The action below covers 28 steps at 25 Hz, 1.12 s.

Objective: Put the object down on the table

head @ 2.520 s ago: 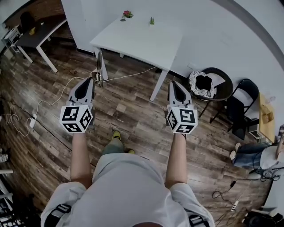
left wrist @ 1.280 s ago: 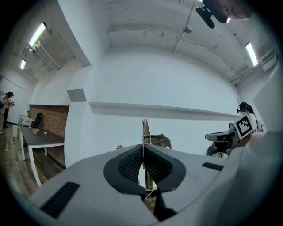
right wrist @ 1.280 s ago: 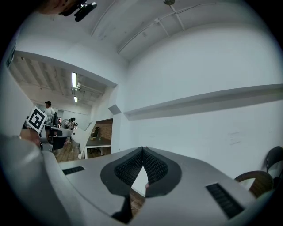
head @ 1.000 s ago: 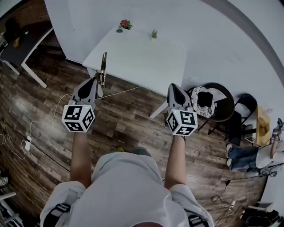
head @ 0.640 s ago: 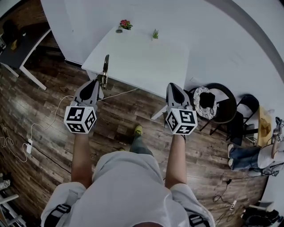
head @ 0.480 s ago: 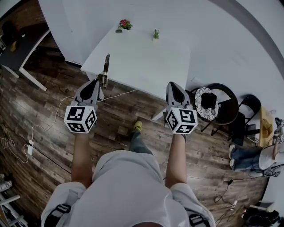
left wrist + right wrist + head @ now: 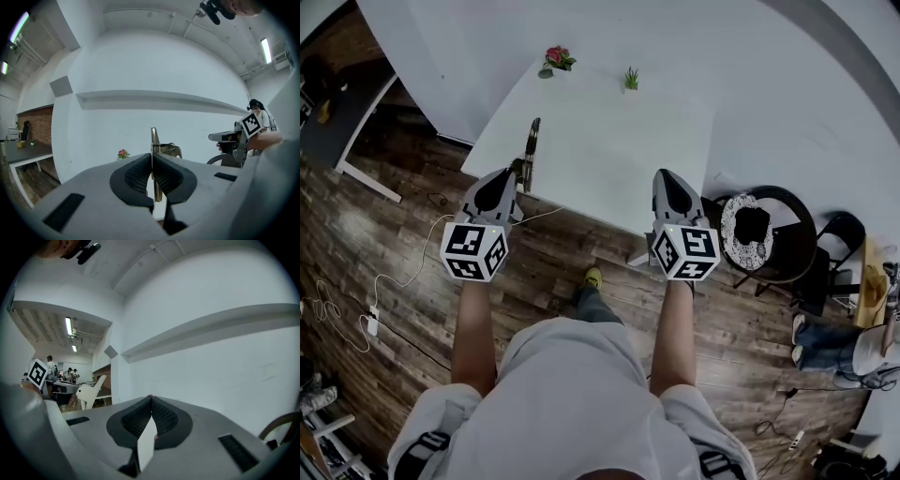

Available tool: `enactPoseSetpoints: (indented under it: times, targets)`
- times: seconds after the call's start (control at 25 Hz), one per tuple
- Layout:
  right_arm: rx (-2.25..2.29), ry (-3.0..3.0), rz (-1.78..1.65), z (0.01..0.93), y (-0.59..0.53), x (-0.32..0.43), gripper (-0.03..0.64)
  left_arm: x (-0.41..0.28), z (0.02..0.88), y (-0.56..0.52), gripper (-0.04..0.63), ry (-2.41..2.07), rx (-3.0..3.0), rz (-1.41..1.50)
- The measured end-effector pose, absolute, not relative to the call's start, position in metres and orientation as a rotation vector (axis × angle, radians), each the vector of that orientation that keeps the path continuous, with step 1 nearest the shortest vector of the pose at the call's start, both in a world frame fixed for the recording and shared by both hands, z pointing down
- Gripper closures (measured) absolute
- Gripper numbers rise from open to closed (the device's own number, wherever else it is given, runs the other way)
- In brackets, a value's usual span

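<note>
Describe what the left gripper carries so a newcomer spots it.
Find the white table. At its near left corner is the left gripper, with a brassy metal piece sticking up from its jaws. Unlike the flower and green plant, it is held.

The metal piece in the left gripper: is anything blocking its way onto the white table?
Nothing visible does. The metal piece, clamped in the left gripper, shows over the white table's bare near part. A flower pot and small green plant stand at its far edge.
</note>
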State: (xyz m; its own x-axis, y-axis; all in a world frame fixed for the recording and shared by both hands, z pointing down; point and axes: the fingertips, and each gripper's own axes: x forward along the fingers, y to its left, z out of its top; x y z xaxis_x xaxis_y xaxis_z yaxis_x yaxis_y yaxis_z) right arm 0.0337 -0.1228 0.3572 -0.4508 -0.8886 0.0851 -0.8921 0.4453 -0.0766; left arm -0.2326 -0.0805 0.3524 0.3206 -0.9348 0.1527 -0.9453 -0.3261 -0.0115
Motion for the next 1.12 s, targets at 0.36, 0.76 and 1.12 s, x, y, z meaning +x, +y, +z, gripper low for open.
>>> enactPoseSetpoints:
  times: [0.36, 0.76, 1.12]
  targets:
    - [1.601, -2.663, 0.222, 0.369, -0.250, 0.058, 0.607, -0.198, 0.364, -0.207, 0.569, -1.759, 2.500, 0.353]
    - [1.547, -2.622, 0.225, 0.391, -0.330, 0.074, 0.607, -0.160, 0.392, -0.290, 0.569, -1.700, 2.562, 0.638]
    - [1.570, -2.599, 0.305, 0.410, -0.355, 0.076, 0.607, -0.144, 0.420, -0.323, 0.569, -1.569, 2.648, 0.860]
